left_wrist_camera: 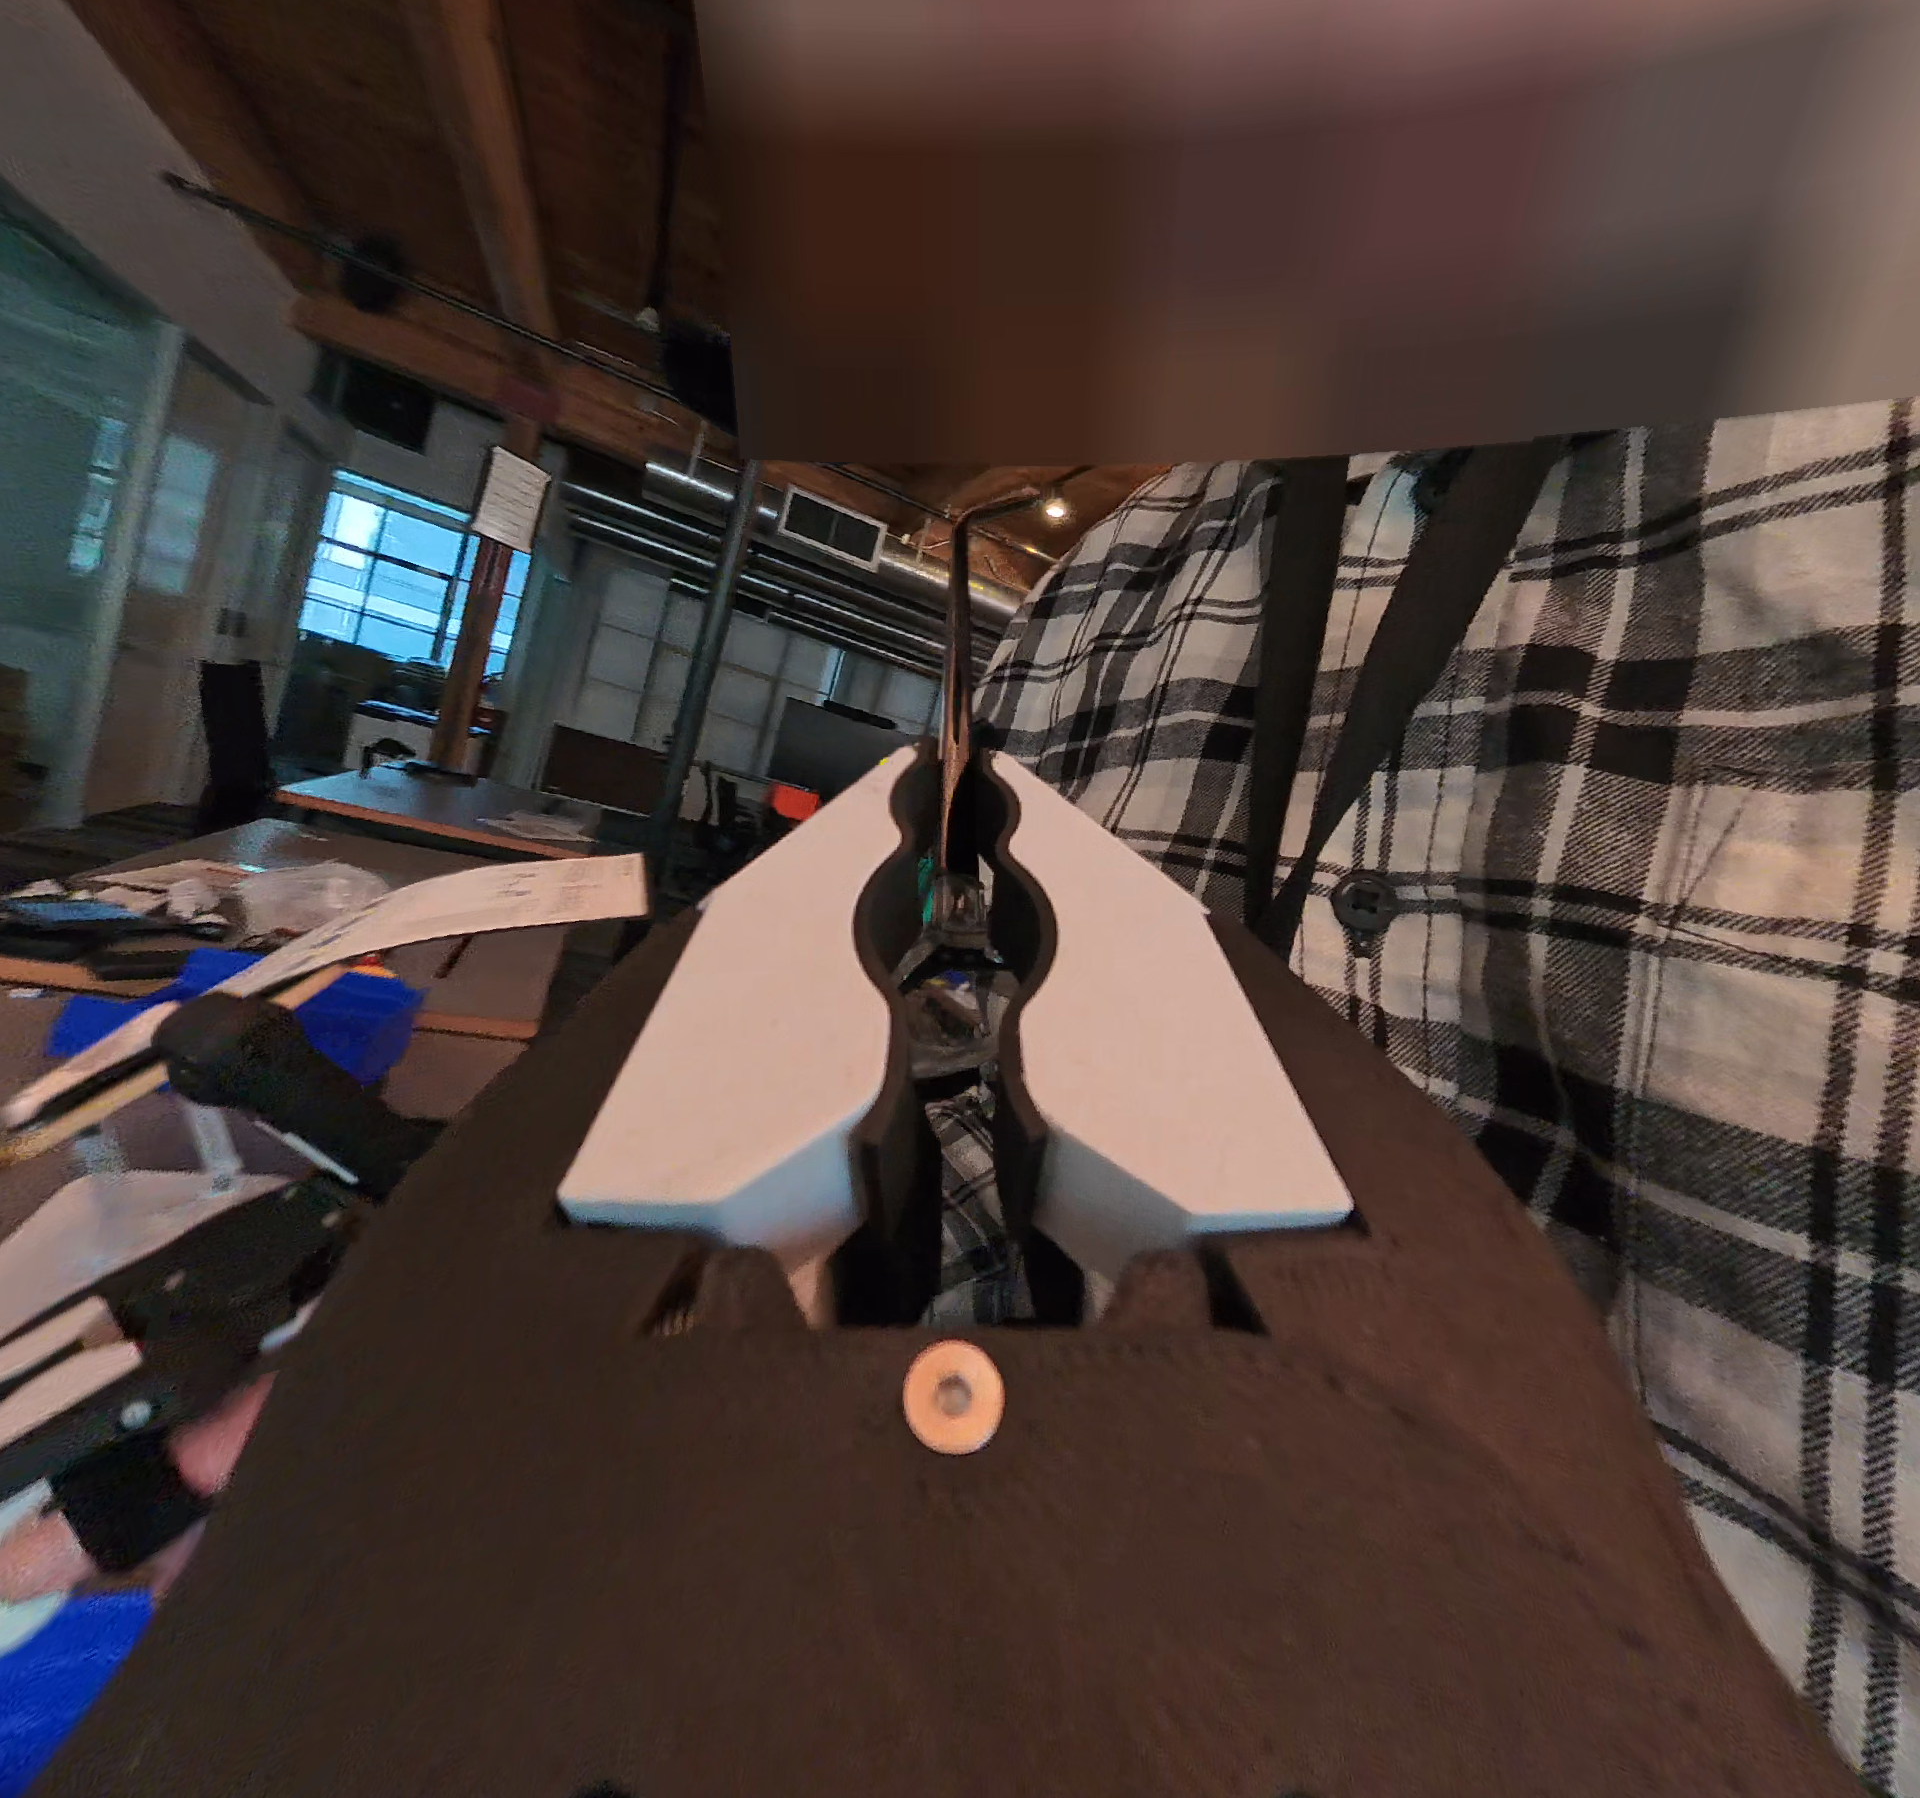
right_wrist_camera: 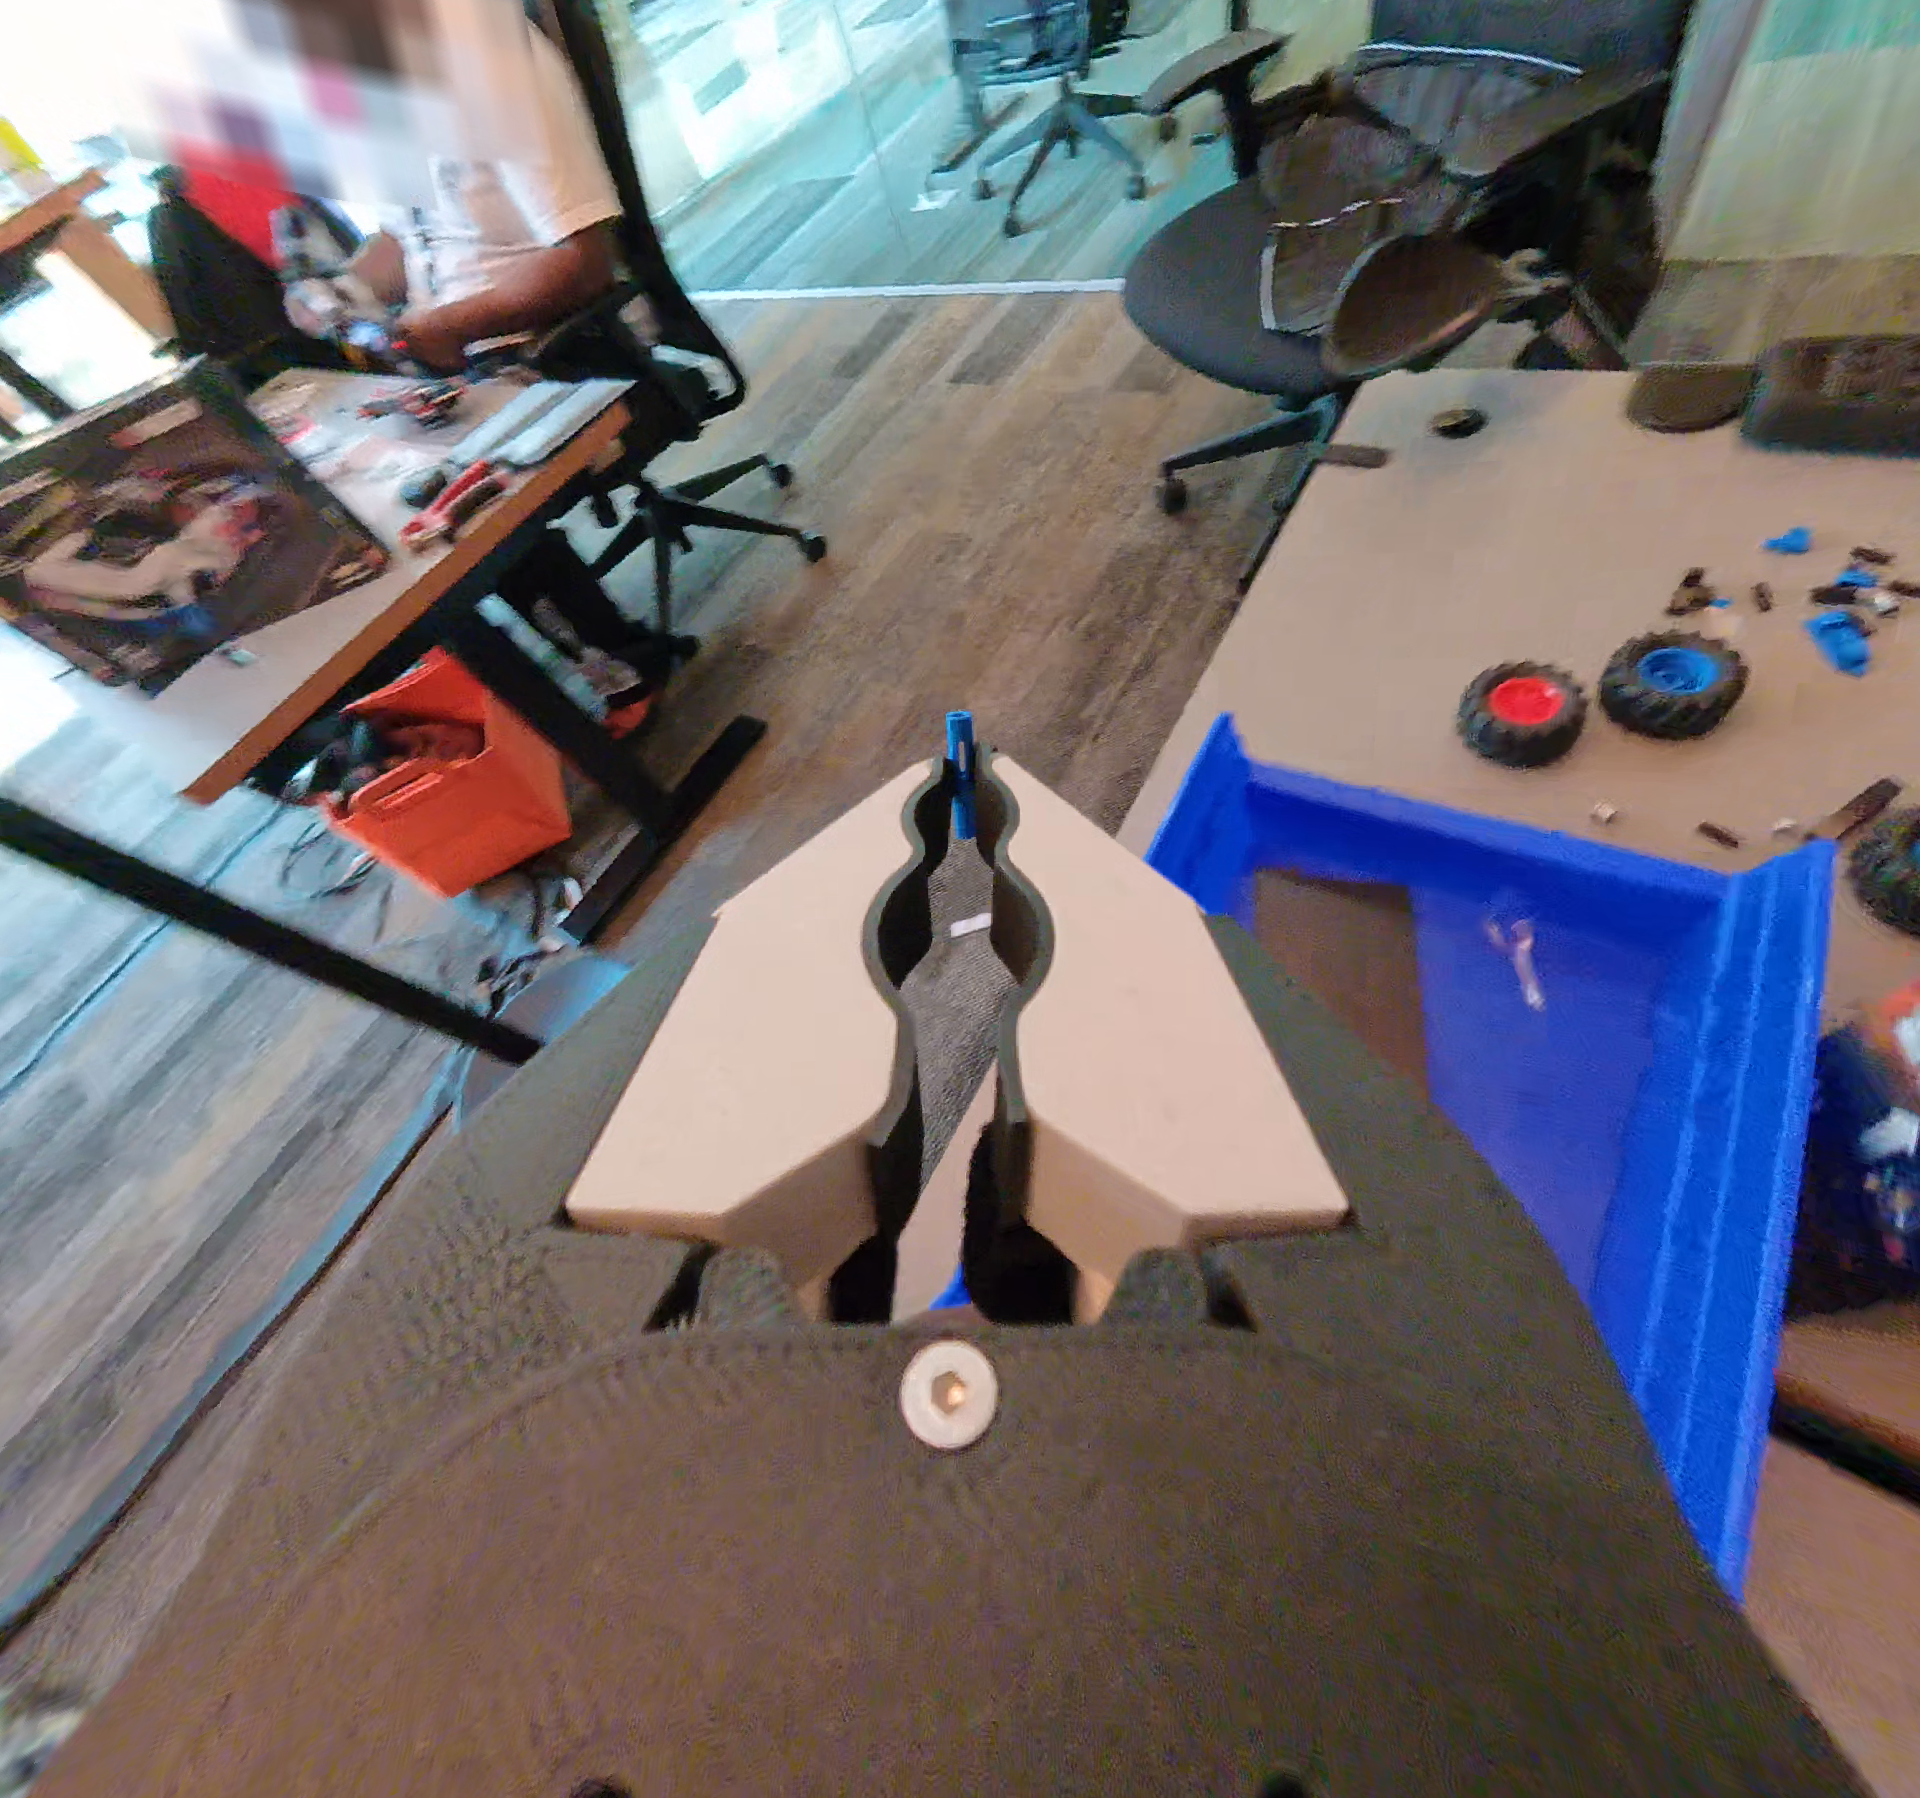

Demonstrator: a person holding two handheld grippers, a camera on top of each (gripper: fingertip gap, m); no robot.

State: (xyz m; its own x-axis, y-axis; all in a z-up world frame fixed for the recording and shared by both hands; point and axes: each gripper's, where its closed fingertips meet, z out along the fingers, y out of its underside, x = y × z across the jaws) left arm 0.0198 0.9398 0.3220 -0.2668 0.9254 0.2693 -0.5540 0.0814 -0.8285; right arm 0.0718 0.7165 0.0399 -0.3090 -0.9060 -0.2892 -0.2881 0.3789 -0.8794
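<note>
The left gripper (left_wrist_camera: 954, 772) pinches a thin dark metal tool (left_wrist_camera: 958, 647) at its fingertips; the right gripper (right_wrist_camera: 958, 774) pinches a small blue plastic pin (right_wrist_camera: 960, 761), left of a blue plastic bin (right_wrist_camera: 1714, 1073).

Wood floor (right_wrist_camera: 966, 501), office chairs (right_wrist_camera: 1299, 294)

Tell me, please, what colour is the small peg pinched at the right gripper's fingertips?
Blue: the small peg stands in the right gripper, clearest in the right wrist view.

Shirt (left_wrist_camera: 1558, 865): black-and-white plaid. Bin (right_wrist_camera: 1714, 1073): bright blue. Peg (right_wrist_camera: 961, 772) at the right jaws: blue. Wheels: black tyres, one red hub (right_wrist_camera: 1522, 712), one blue hub (right_wrist_camera: 1673, 683). Tote (right_wrist_camera: 457, 803) on the floor: orange. Tabletop (right_wrist_camera: 1507, 522): pale tan. Jaws: off-white pads, black body.
</note>
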